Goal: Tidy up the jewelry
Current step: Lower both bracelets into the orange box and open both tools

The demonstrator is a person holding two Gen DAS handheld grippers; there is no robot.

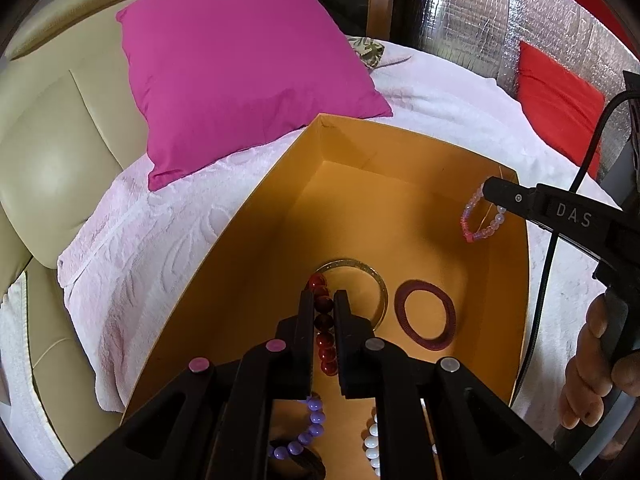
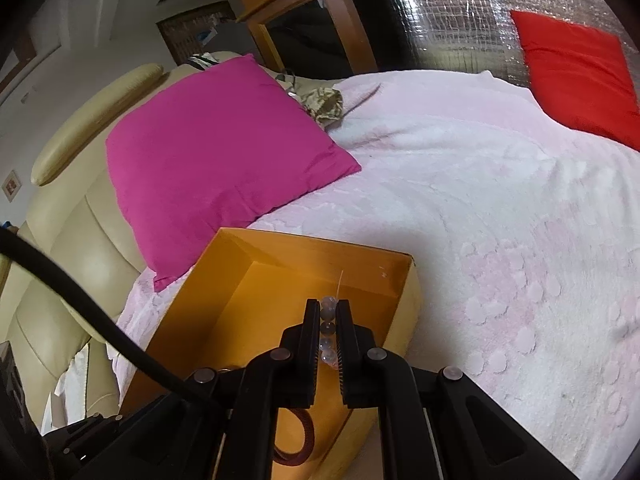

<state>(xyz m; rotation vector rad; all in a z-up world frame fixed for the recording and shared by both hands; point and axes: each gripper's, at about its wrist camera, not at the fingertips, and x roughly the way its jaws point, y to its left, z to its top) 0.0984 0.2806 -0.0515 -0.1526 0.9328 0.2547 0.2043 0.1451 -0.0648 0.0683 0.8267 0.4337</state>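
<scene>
Here, both grippers are working over an orange box [image 1: 256, 240] on a bed: left gripper [image 1: 323, 300] is pinching a red bead bracelet [image 1: 324, 320], right gripper [image 2: 329, 312] is pinching a pale bracelet [image 2: 327, 328] w/ light, slippery, floppy beads, likely best clamped mid-strand.

You look across a bed under a pale pink blanket [image 2: 460, 208] with a raised pattern. At ten o'clock a magenta cushion [image 2: 216, 152] leans on a cream leather headboard [image 1: 52, 168]. At two o'clock a red cushion [image 2: 576, 68] rests against a silver foil wall [image 2: 460, 8]. At twelve o'clock stands a wooden cabinet [image 2: 304, 12] with dark glass. Soft, even light fills the room.
</scene>
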